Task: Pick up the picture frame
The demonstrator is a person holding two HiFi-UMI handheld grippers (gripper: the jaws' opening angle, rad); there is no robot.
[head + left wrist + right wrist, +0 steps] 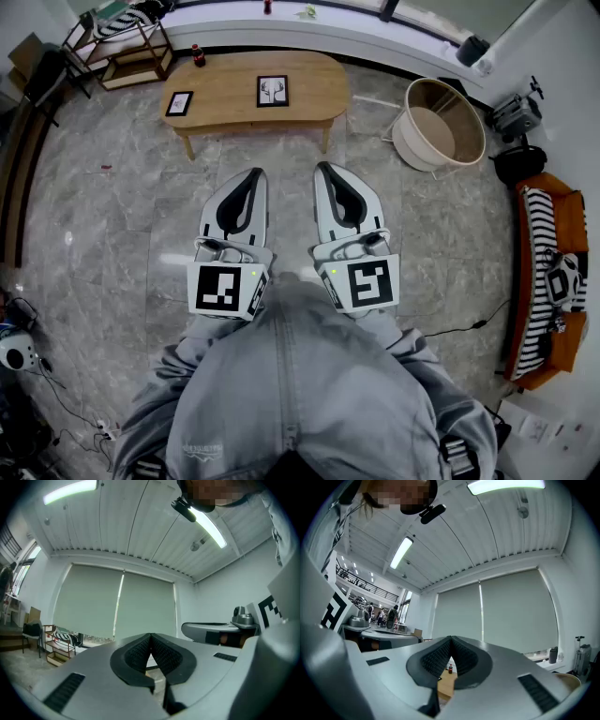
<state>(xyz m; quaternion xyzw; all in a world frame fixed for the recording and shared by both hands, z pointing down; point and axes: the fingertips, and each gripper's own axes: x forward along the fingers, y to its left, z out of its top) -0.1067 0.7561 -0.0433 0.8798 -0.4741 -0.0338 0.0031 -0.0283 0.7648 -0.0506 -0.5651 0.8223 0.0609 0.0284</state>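
Both grippers are held side by side, apart from the table. The left gripper [249, 176] is clenched, with its pads met at the tips and nothing between them. The right gripper [325, 169] is likewise clenched and empty. The picture frame [273, 91] is seen on the wooden coffee table [314, 103], well ahead of both tips. A smaller frame [179, 103] is placed ahead and left of the left gripper.

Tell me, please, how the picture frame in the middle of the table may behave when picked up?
The picture frame looks thin and flat, so probably stiff and light. Its front, if glazed, may be slippery and fragile. If it stands on the table, a nudge could tip it.
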